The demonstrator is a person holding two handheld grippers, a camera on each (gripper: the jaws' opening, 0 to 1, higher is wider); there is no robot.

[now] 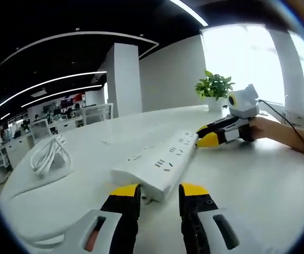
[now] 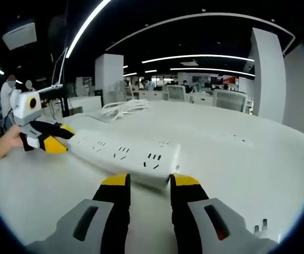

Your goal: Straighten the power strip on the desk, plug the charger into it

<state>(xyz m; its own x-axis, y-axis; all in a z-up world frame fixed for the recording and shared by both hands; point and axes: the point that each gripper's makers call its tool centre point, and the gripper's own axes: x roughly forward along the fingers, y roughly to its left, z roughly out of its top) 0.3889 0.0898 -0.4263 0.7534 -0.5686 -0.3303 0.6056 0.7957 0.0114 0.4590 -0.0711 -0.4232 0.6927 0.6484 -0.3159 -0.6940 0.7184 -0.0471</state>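
Right now I see the white desk (image 1: 257, 174) carrying the power strip (image 1: 159, 164), its long axis running between my grippers; my left gripper (image 1: 159, 191) and right gripper (image 2: 149, 182) sit at opposite ends, jaws parted, gripping nothing.

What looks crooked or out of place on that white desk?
The power strip lies diagonally across the desk, a tool at each end: the left tool at the near end, the right tool at the far one. Nothing is plugged into it. A coiled white cable sits apart, beyond the strip. Nothing looks damaged or spilled.
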